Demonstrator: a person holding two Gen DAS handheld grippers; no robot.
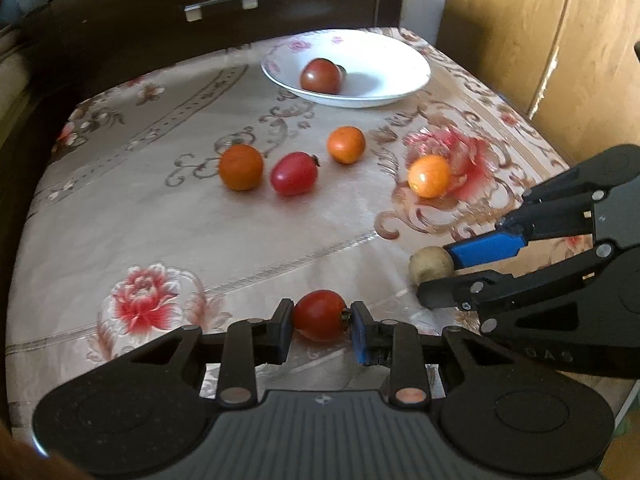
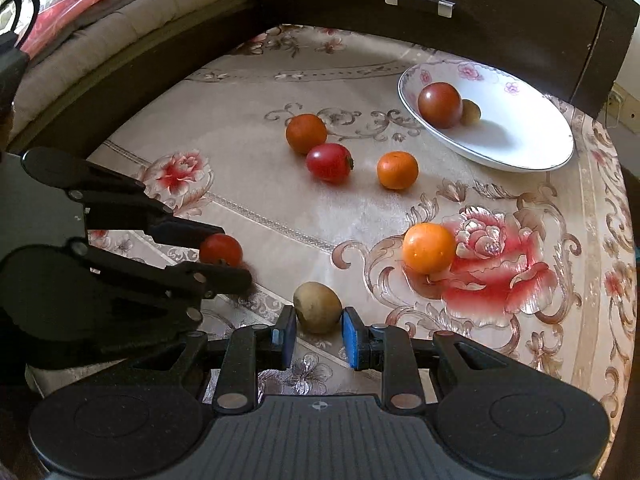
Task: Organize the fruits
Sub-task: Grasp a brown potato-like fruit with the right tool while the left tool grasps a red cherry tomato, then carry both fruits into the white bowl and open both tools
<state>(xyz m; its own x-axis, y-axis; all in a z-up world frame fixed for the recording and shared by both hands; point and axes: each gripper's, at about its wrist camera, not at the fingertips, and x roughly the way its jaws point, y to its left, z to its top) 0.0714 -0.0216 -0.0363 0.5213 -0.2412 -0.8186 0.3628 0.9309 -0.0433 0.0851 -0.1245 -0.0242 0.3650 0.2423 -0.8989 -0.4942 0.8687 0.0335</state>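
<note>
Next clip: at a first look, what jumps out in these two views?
Both claws are down on the floral tablecloth at its near edge, each around a fruit: the left claw pinches a red tomato, while the right claw brackets a brownish fruit with a small gap at one pad. Four more orange and red fruits lie loose mid-table, and the white bowl at the far side already holds a dark tomato.

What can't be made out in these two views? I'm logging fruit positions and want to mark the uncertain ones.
- Small brown fruit in the bowl: left wrist view, mostly hidden behind the dark tomato.
- Pale round fruit: left wrist view, partly covered by the right gripper; contact unclear.
- Left gripper: right wrist view, fingertip blurred against the red tomato.
</note>
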